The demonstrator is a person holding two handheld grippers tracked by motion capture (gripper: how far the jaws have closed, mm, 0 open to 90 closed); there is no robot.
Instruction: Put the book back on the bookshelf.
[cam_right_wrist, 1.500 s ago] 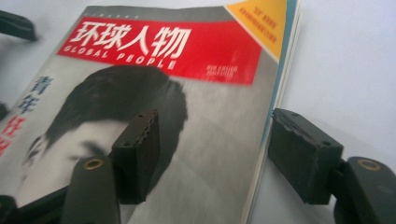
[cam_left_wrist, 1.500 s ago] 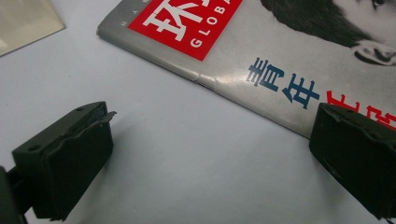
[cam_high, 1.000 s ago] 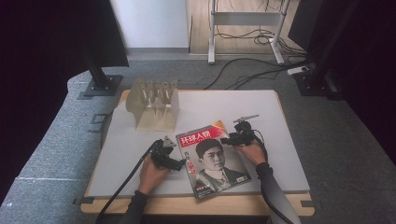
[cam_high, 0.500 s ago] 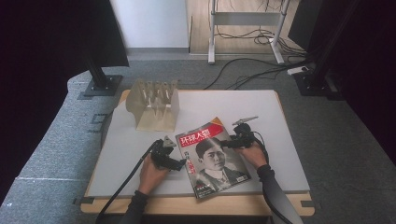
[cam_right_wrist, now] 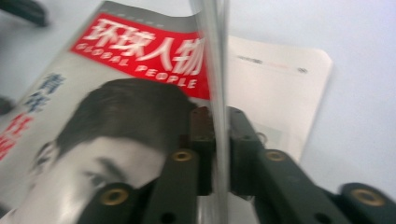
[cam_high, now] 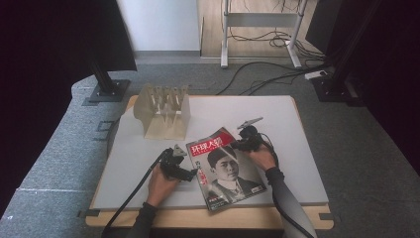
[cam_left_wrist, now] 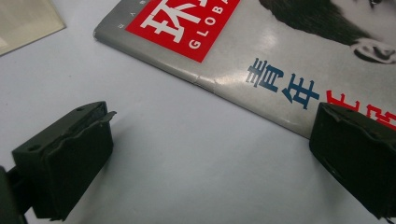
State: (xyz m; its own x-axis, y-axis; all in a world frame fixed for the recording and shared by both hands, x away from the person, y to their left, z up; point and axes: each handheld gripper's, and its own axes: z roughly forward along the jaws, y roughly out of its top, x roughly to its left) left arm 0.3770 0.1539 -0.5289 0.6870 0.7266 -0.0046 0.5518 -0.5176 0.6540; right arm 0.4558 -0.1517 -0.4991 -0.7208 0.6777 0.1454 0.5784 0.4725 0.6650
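Observation:
A magazine [cam_high: 225, 168] with a red title band and a portrait on its cover lies on the white board, near the front. My right gripper [cam_high: 236, 145] is at its far right edge. Its jaws have just been closing and are now shut [cam_right_wrist: 215, 126] on the cover's edge [cam_right_wrist: 215, 56], which stands lifted off the inner page [cam_right_wrist: 275, 84]. My left gripper [cam_high: 190, 173] rests on the board at the magazine's left edge. It is open [cam_left_wrist: 212, 121], with bare board and the magazine's spine [cam_left_wrist: 201, 84] between its jaws and its right jaw over the cover's corner.
A light wooden slotted rack [cam_high: 163, 111] stands at the back left of the white board [cam_high: 277, 114]. Cables trail from both grippers toward the front edge. Dark monitor stands and floor cables lie beyond the table.
My right gripper has closed on the cover's edge and risen slightly with it, lifting that edge. The left hand has stayed where it was.

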